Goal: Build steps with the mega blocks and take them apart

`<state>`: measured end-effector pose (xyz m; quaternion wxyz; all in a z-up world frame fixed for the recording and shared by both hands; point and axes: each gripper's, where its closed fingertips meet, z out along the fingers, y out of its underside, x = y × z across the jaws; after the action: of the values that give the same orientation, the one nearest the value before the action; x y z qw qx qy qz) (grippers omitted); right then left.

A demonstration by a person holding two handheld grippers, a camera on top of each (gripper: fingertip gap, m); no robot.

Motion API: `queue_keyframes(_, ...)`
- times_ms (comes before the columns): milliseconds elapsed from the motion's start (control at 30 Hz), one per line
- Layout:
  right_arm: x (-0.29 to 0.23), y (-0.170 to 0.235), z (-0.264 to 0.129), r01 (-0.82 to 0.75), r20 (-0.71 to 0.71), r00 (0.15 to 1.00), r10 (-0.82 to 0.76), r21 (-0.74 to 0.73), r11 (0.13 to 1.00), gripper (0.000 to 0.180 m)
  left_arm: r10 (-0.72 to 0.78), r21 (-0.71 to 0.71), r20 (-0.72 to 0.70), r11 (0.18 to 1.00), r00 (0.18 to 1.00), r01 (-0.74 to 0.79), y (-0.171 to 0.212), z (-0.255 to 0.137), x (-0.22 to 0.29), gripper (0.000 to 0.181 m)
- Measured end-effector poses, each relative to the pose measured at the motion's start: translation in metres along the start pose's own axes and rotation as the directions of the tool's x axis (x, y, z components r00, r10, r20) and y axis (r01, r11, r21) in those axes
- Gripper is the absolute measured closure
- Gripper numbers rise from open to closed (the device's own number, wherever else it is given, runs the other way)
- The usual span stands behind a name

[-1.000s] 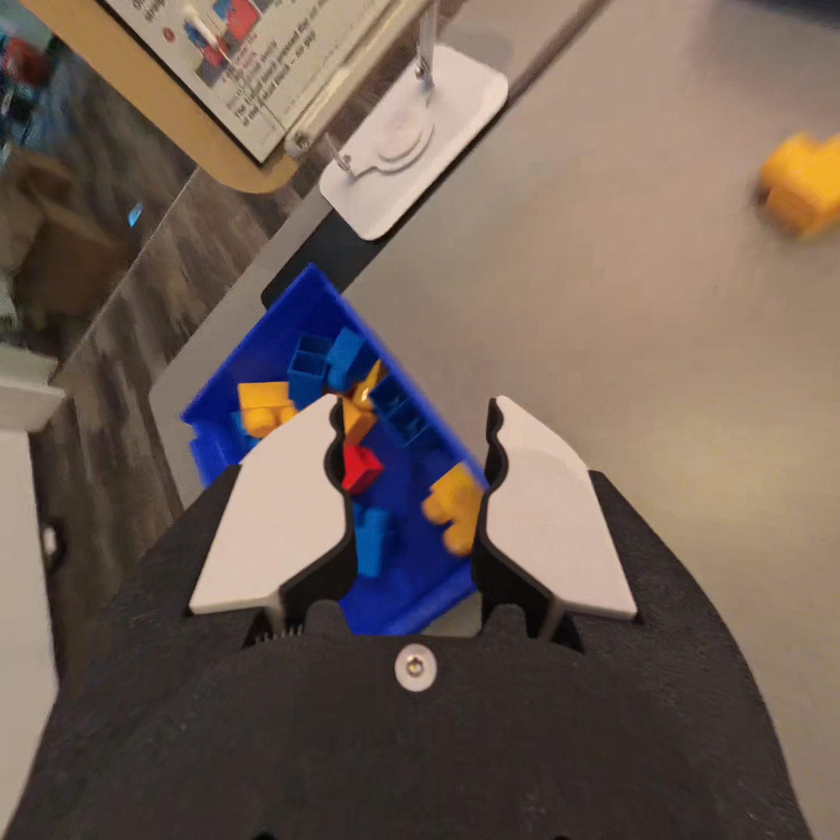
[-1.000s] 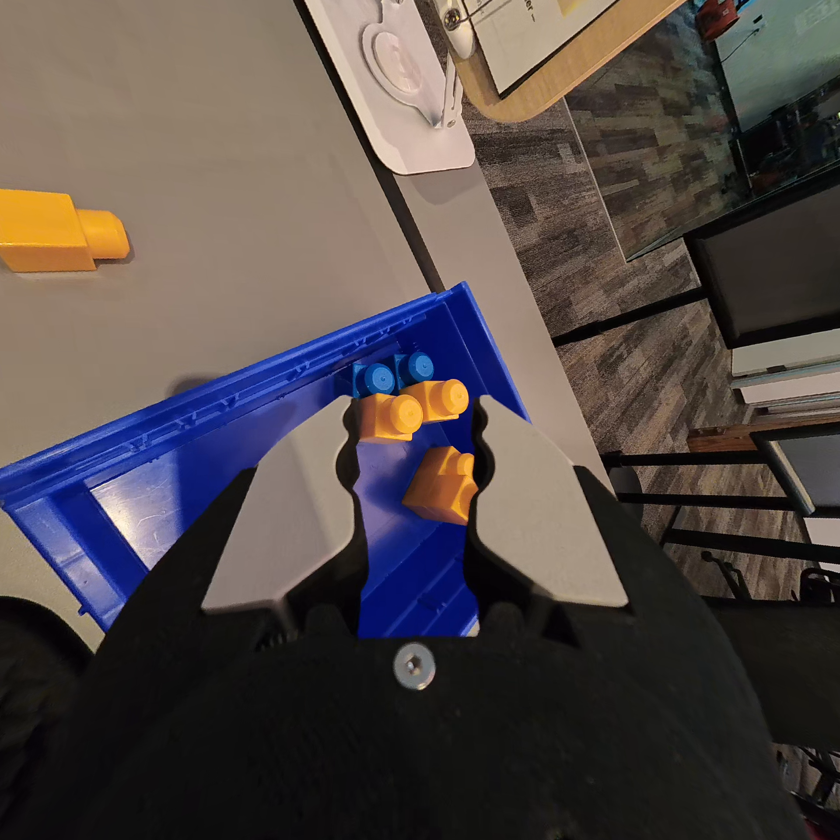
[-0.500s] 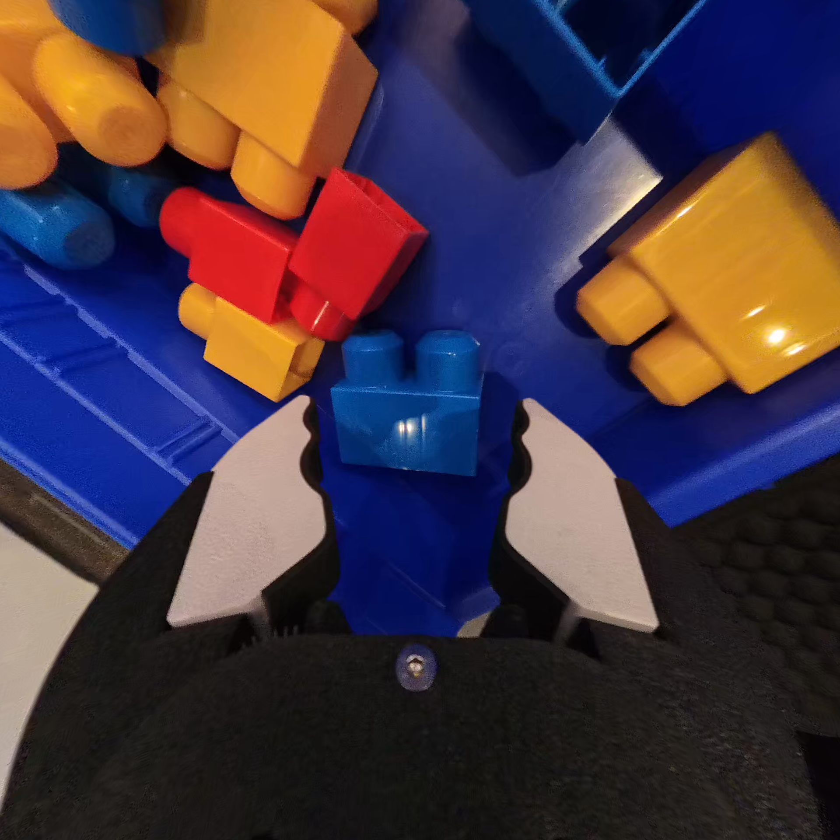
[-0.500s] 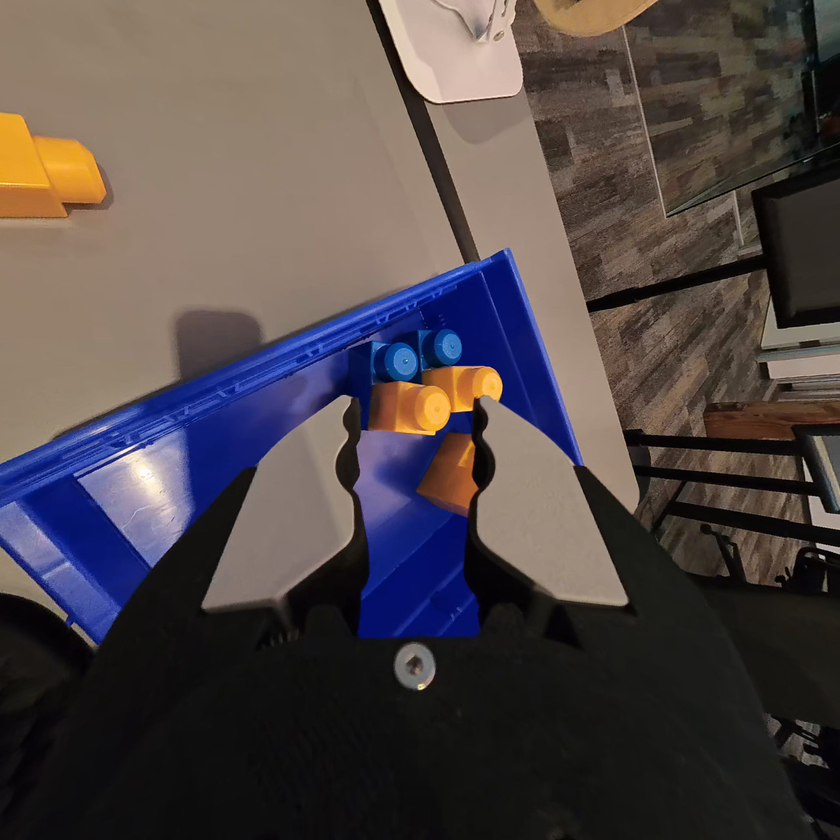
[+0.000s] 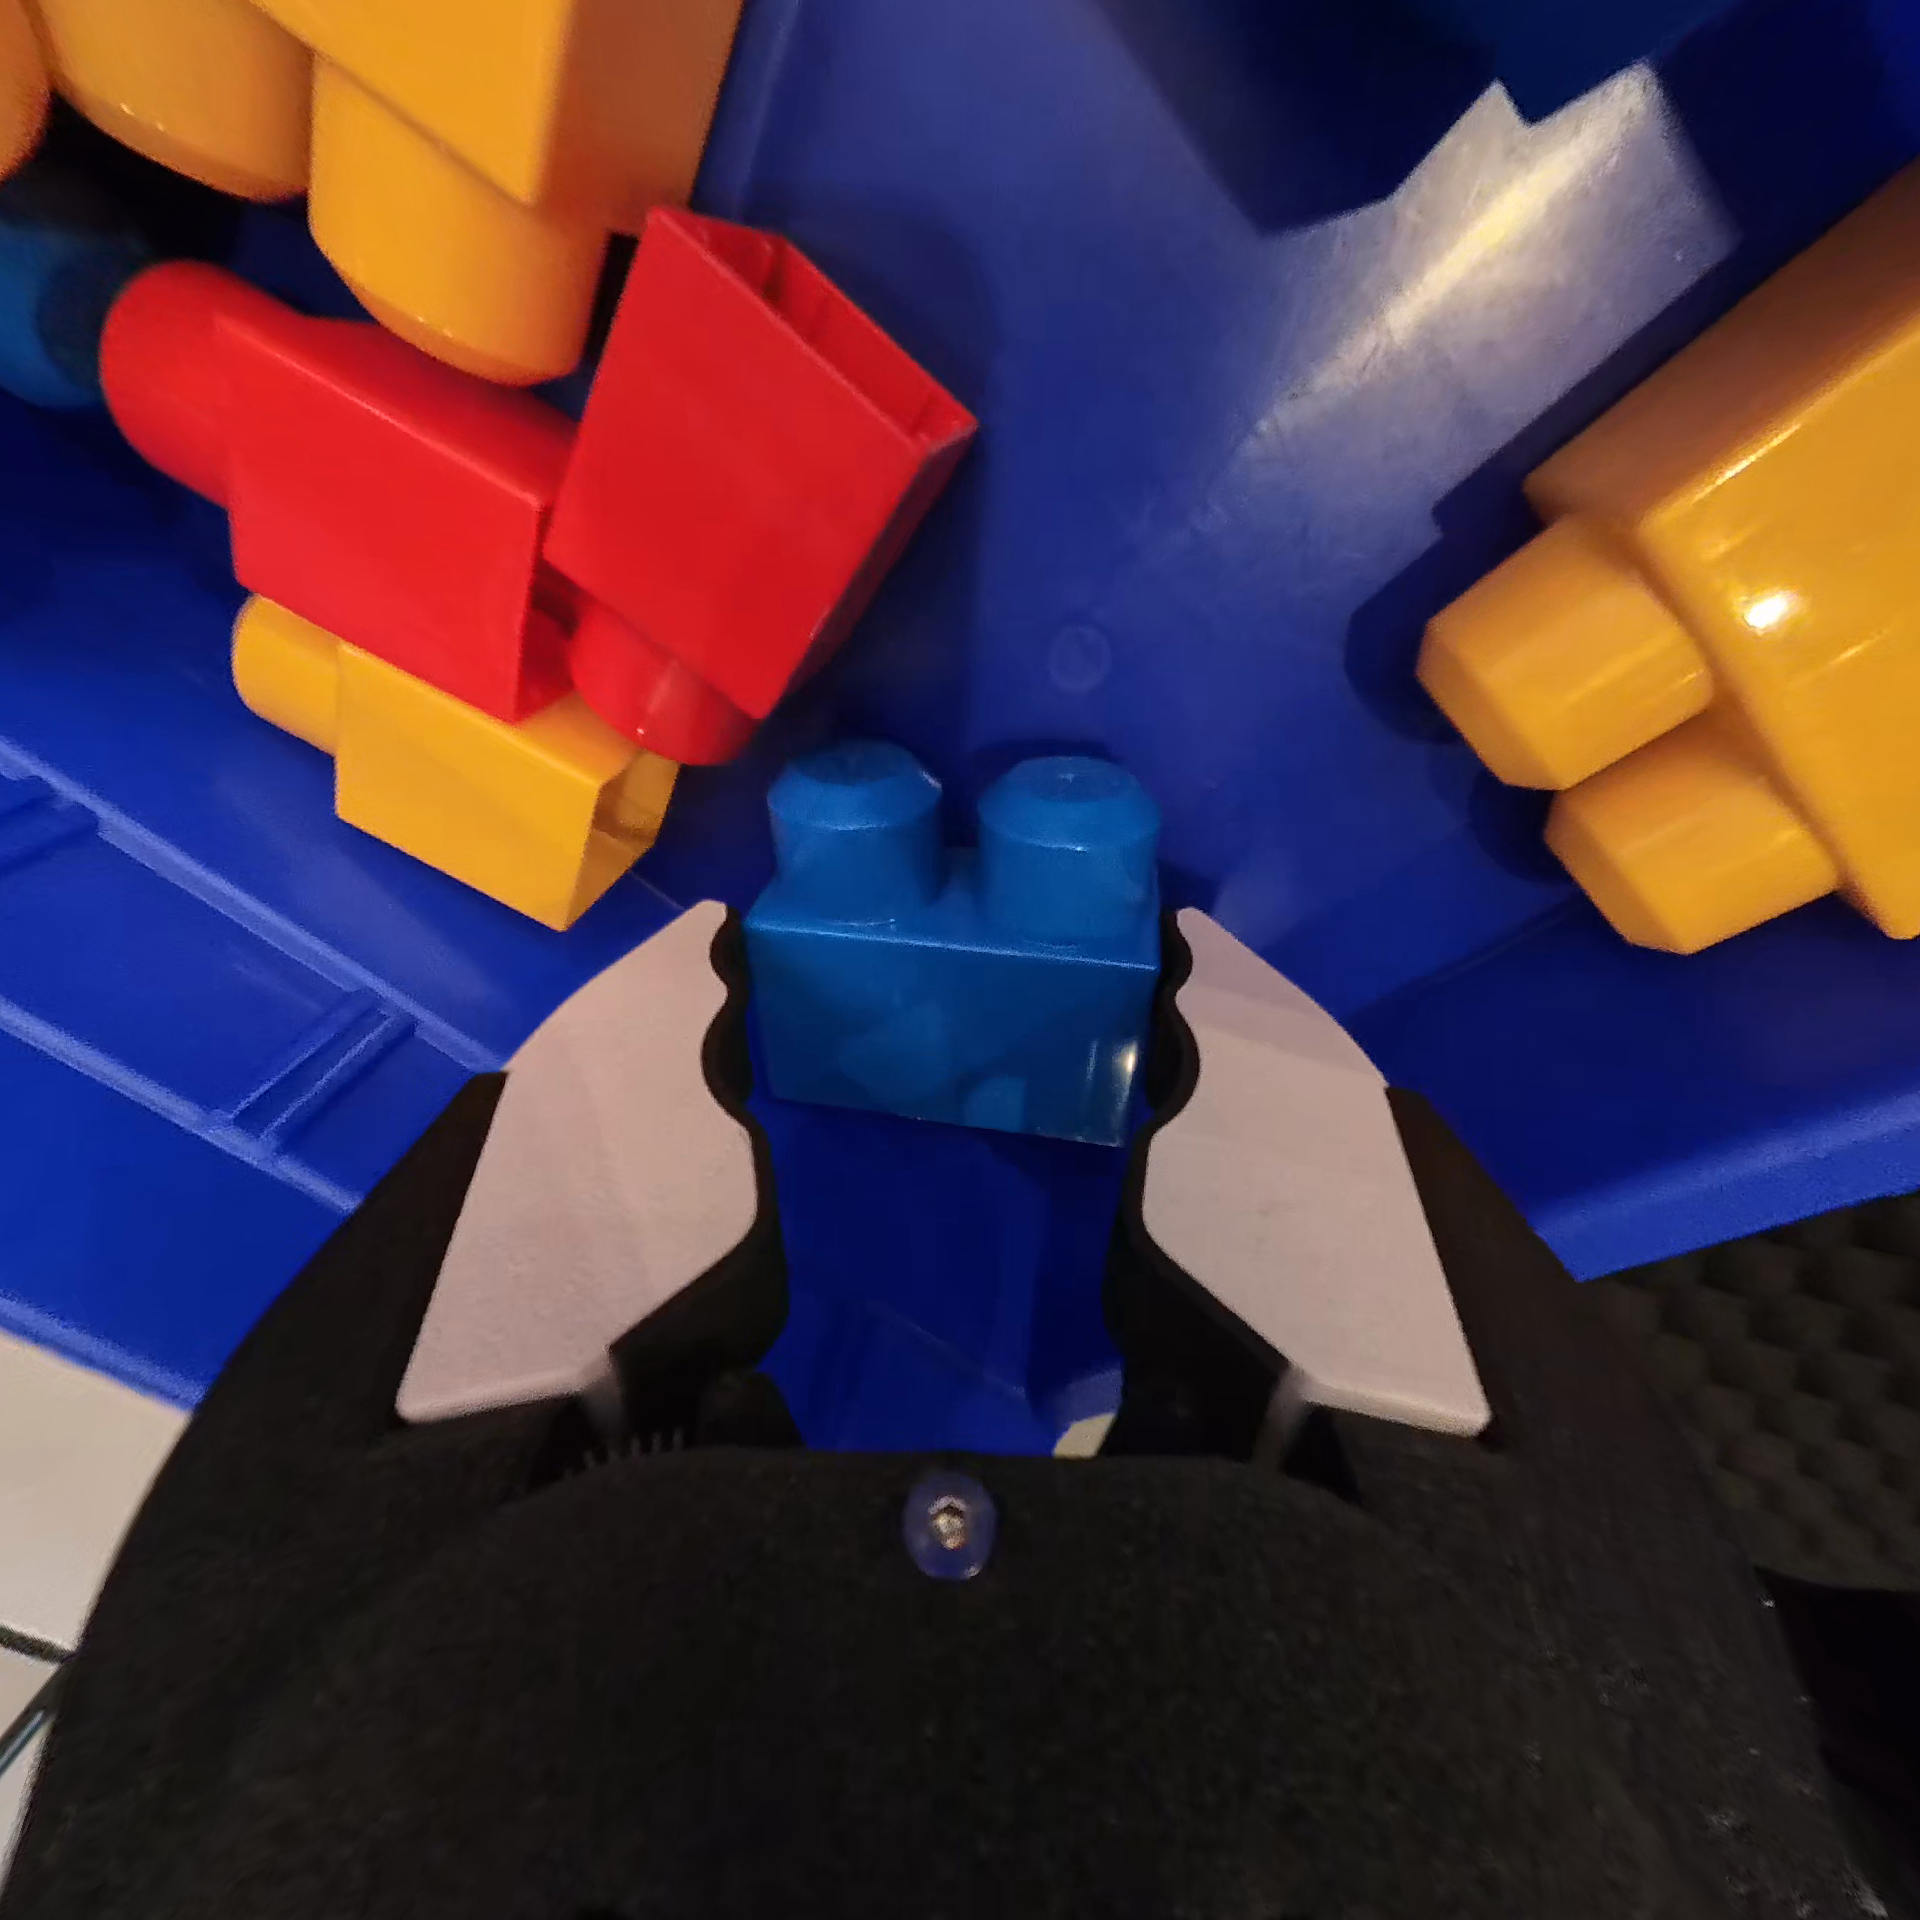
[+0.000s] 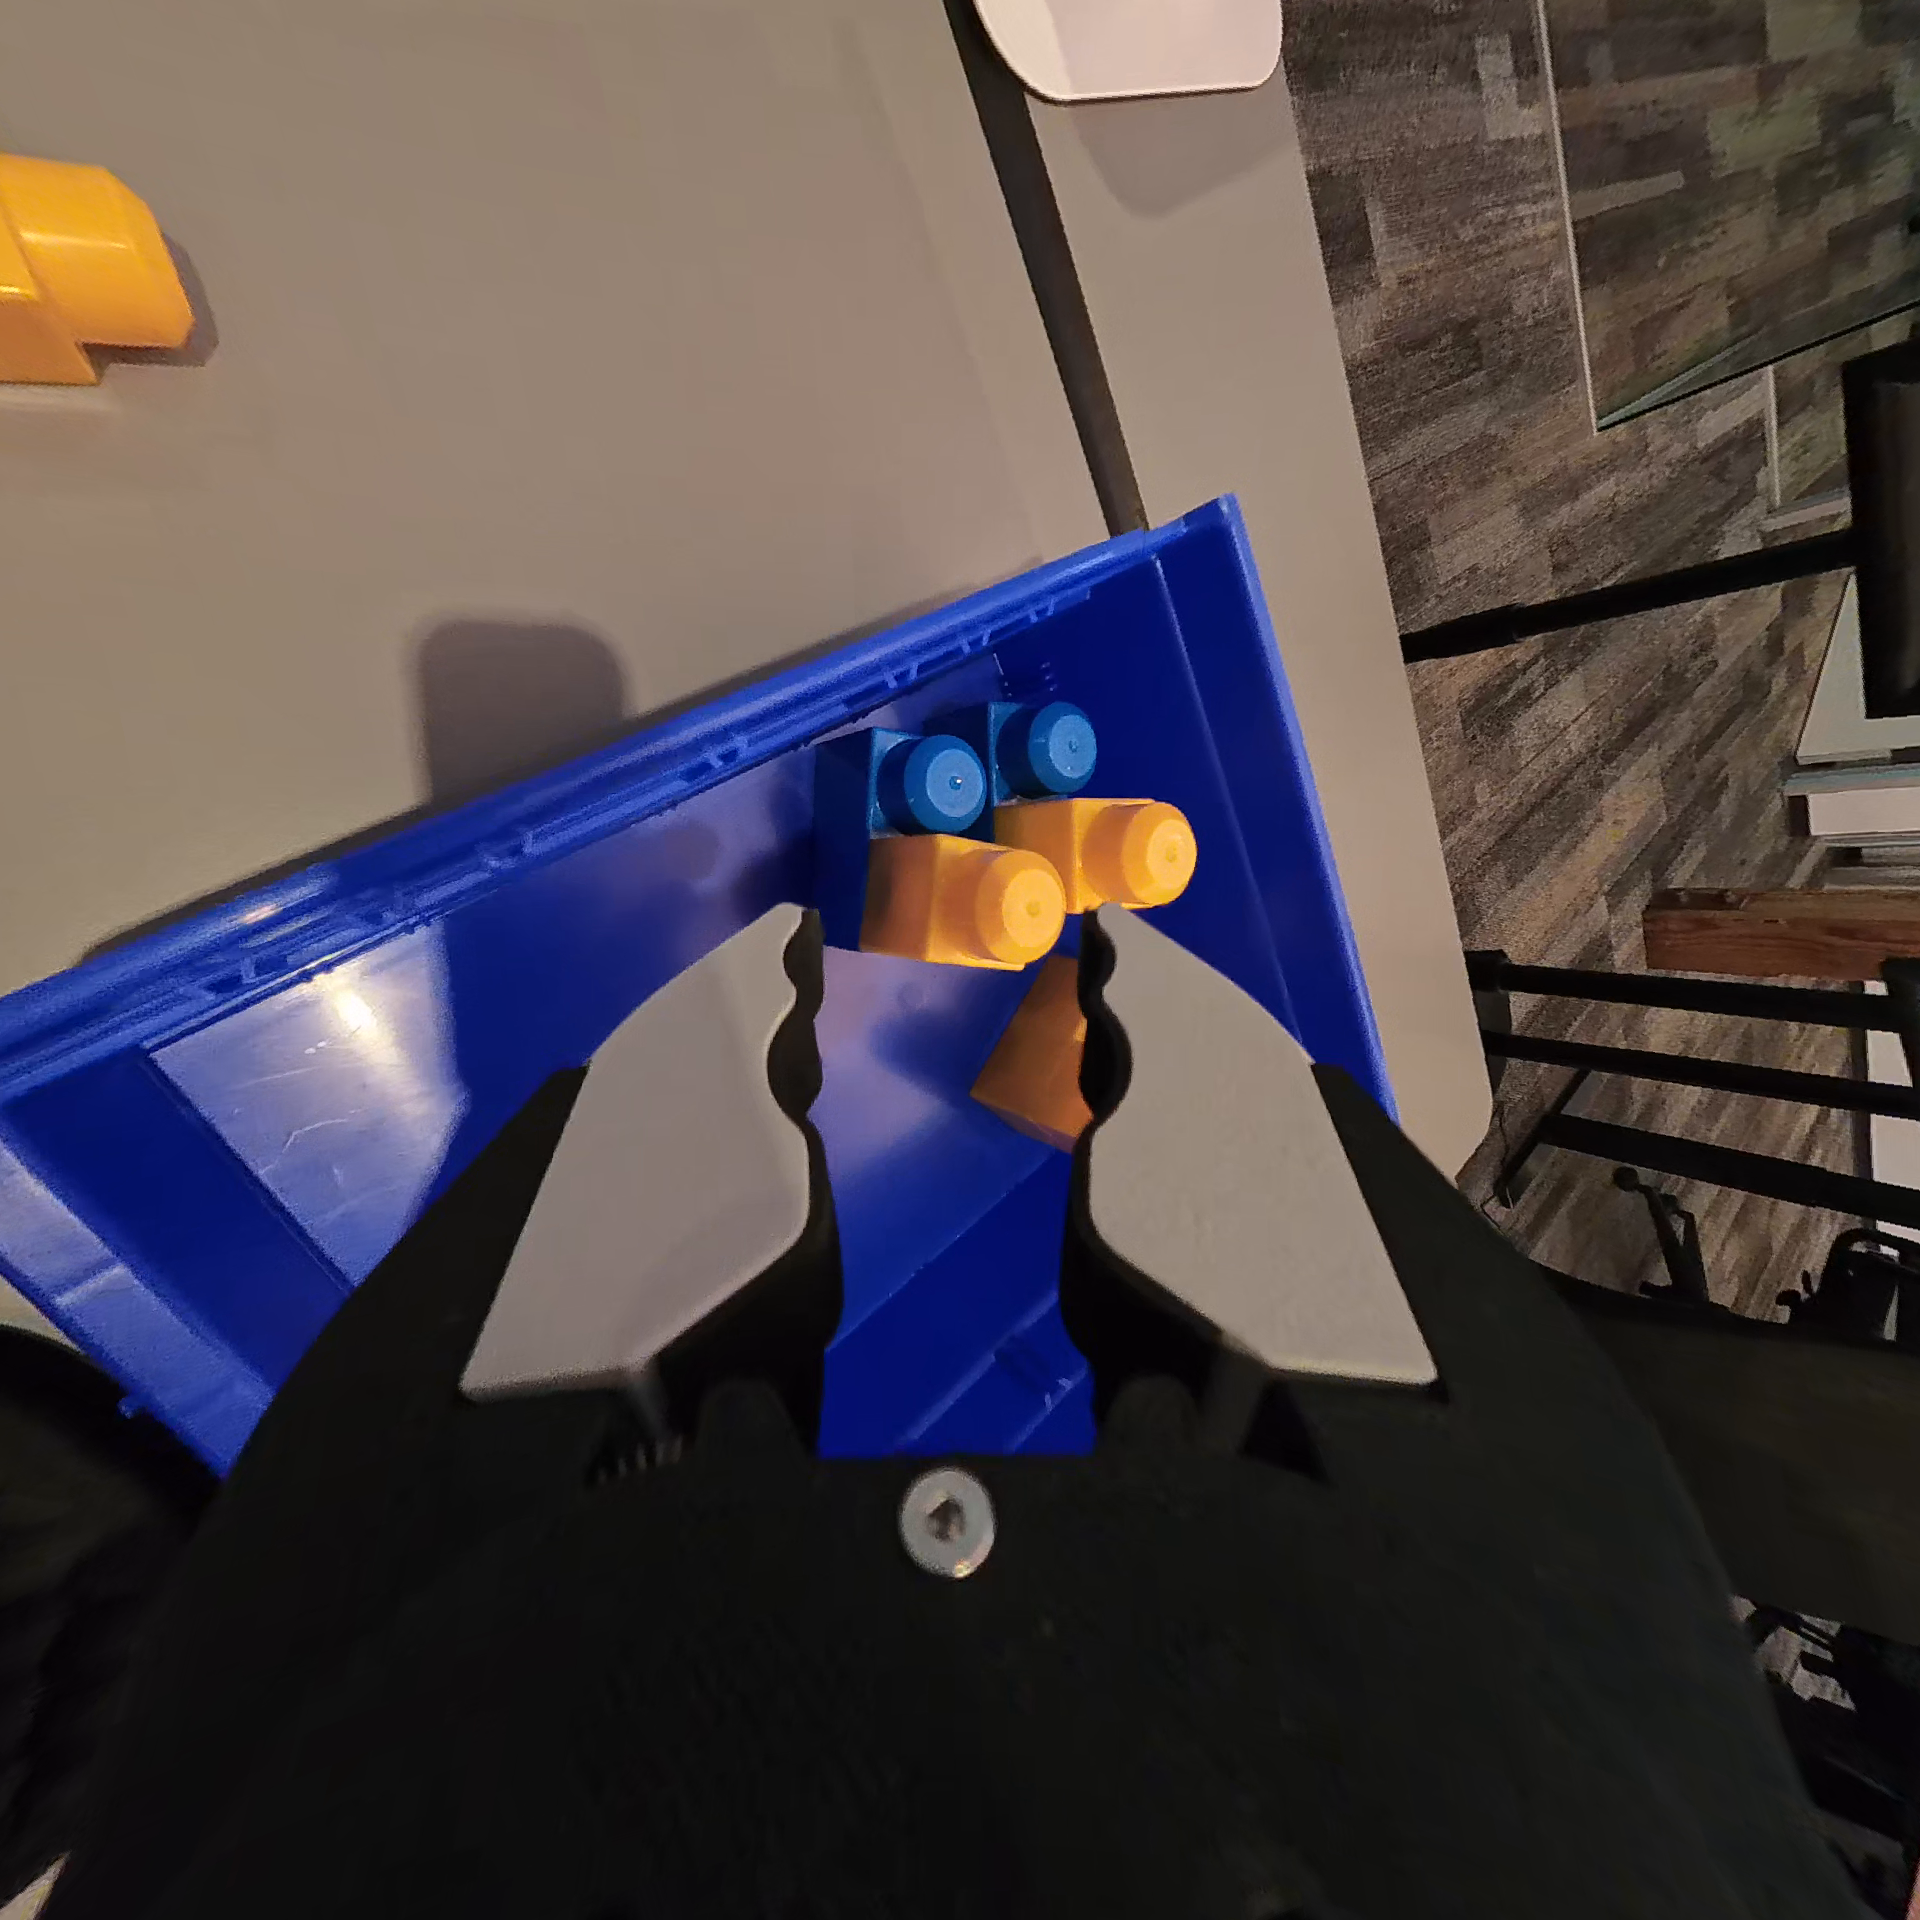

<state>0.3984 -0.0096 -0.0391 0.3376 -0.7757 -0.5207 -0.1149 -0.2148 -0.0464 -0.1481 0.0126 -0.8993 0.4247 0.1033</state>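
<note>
since my left gripper (image 5: pixel 951 1013) brackets the blue block (image 5: pixel 951 1023) w/ jaws barely touching, it may slip; right gripper (image 6: pixel 940 1023) hangs apart over the bin (image 6: pixel 665 748).

Left tool (image 5: pixel 951 1013) jaws nearly closed (contact unclear); right tool (image 6: pixel 945 920) jaws parted, tilted downward.

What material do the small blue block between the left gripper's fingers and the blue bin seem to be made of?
The blue block looks like glossy moulded plastic: smooth faces, rounded studs and soft reflections. The blue bin also looks like hard plastic, shiny but finely scratched where the light falls on its floor.
</note>
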Motion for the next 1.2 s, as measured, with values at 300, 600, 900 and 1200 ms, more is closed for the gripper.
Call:
queue_keyframes(300, 0.002, -0.005, -0.009, 0.001, -0.009, 1.0, -0.001, 0.033, 0.999, 0.131, -0.115, 0.152, 0.224, 0.985, 0.968, 0.082, -0.008, -0.069, -0.008, 0.105)
queue_keyframes(600, 0.009, -0.027, -0.022, -0.06, -0.065, 0.996, 0.066, 0.086, 0.994, 0.131, -0.164, 0.612, 0.332, 0.787, 0.929, -0.08, -0.122, -0.202, 0.103, 0.106)
queue_keyframes(900, -0.078, -0.185, -0.081, -0.583, 0.572, 0.774, 0.272, 0.475, 0.66, 0.132, -0.026, 0.771, 0.248, 0.611, 0.969, -0.181, -0.246, -0.176, 0.216, 0.106)
queue_keyframes(1200, -0.138, -0.2, -0.009, -0.688, 0.699, 0.6, 0.39, 0.202, 0.697, 0.125, -0.042, 0.768, 0.332, 0.591, 0.942, -0.245, -0.28, -0.183, 0.228, 0.106)
